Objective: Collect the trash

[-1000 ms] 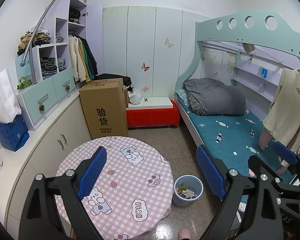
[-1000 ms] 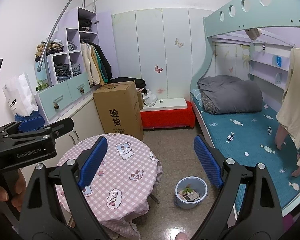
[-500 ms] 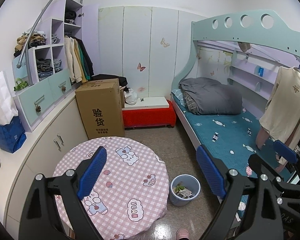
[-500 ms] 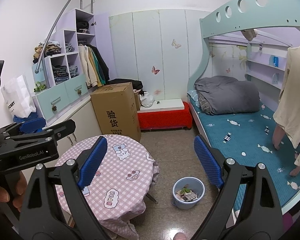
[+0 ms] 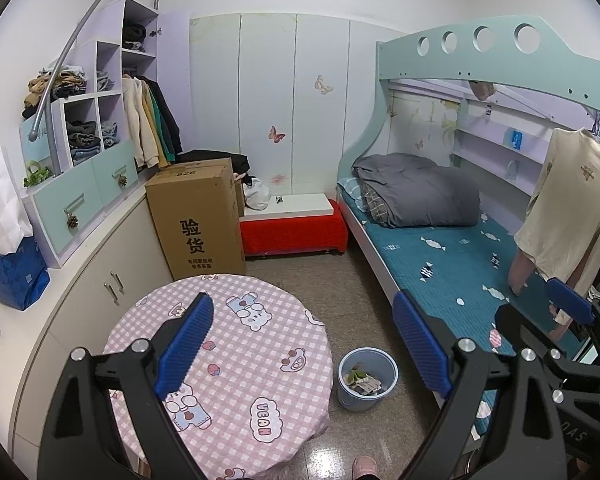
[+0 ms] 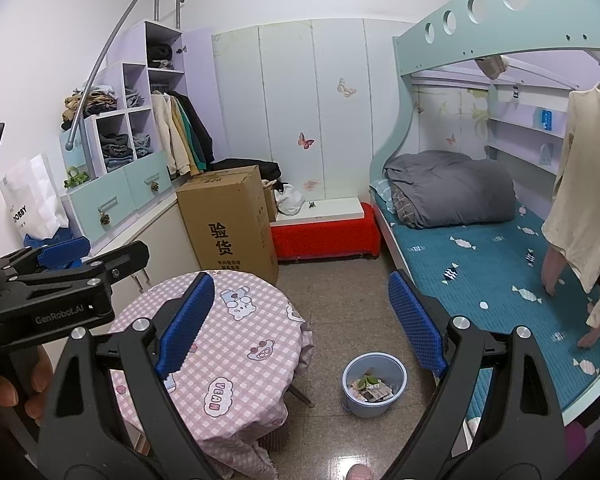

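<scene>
Light blue bin (image 5: 367, 380) holding paper scraps and leaves, both tongs wide, nothing held

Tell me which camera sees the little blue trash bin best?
The right wrist view. The blue trash bin sits in open floor between the gripper's fingers, so its whole rim and the paper scraps inside show. The left wrist view shows the bin too, with its trash, but beside the table's edge.

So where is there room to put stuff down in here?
The round table top is bare. So is the floor between the cardboard box, the red bench and the bed. The white board on the bench is mostly free. The bin already holds trash, and the shelves are stuffed with clothes.
</scene>
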The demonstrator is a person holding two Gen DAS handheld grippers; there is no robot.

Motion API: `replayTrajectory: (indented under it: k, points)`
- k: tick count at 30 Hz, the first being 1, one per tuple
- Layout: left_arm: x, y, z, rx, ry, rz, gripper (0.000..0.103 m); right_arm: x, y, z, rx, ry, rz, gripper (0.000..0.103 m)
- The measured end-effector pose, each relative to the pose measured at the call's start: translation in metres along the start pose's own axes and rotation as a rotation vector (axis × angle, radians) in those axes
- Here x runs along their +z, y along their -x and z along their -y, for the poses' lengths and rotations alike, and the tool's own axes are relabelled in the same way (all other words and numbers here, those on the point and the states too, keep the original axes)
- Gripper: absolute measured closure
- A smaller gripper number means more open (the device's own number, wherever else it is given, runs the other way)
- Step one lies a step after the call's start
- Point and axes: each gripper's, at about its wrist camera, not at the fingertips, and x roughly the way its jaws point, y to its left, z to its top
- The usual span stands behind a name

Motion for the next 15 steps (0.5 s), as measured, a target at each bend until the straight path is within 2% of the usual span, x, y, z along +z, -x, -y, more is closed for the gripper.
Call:
replayTrajectory:
  k: [15]
  points:
    - [-0.0003,-0.0019,0.0081,-0.014,-0.014,-0.002,0.014,-0.0019,0.0015,0.0014,-0.010,-0.011,-0.003,0.016]
